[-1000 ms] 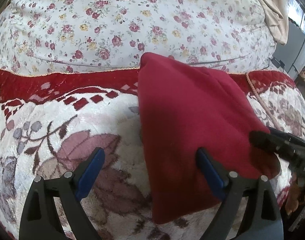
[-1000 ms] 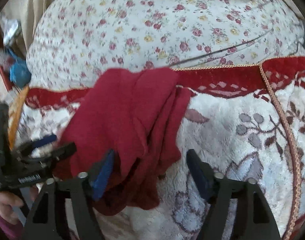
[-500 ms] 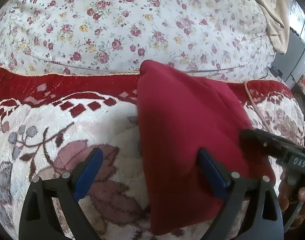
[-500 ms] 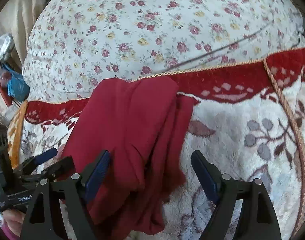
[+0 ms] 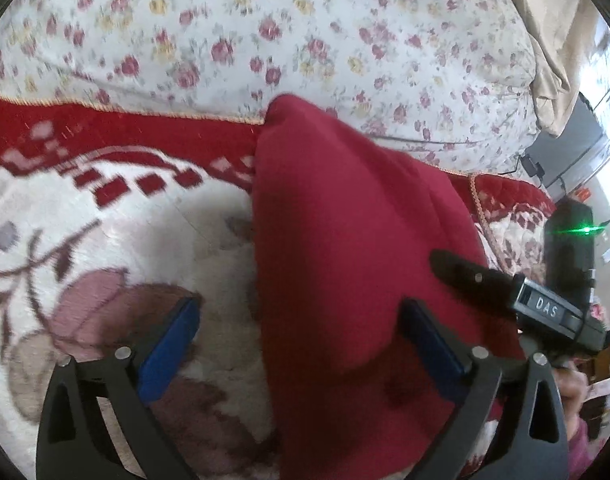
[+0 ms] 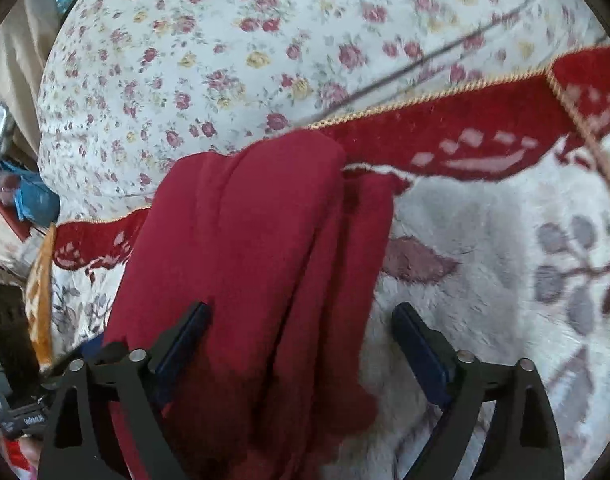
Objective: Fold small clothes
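A dark red garment (image 5: 345, 264) lies folded lengthwise on a plush floral blanket (image 5: 117, 248). In the right wrist view the garment (image 6: 249, 264) shows several long folds. My left gripper (image 5: 301, 332) is open, its jaws wide apart over the garment's left edge near its near end. My right gripper (image 6: 301, 336) is open, straddling the garment's right folds close above the cloth. The right gripper's finger (image 5: 465, 276) lies on the garment's right side in the left wrist view. Neither gripper holds cloth.
A white quilt with small roses (image 5: 305, 40) covers the far side. The blanket's red border (image 6: 465, 132) runs across behind the garment. A beige cloth (image 5: 557, 40) hangs at far right. A blue item (image 6: 33, 200) lies off the bed at left.
Both grippers have moved forward and lower over the garment, which now fills more of each view. The garment lies as before. Both grippers stay open.
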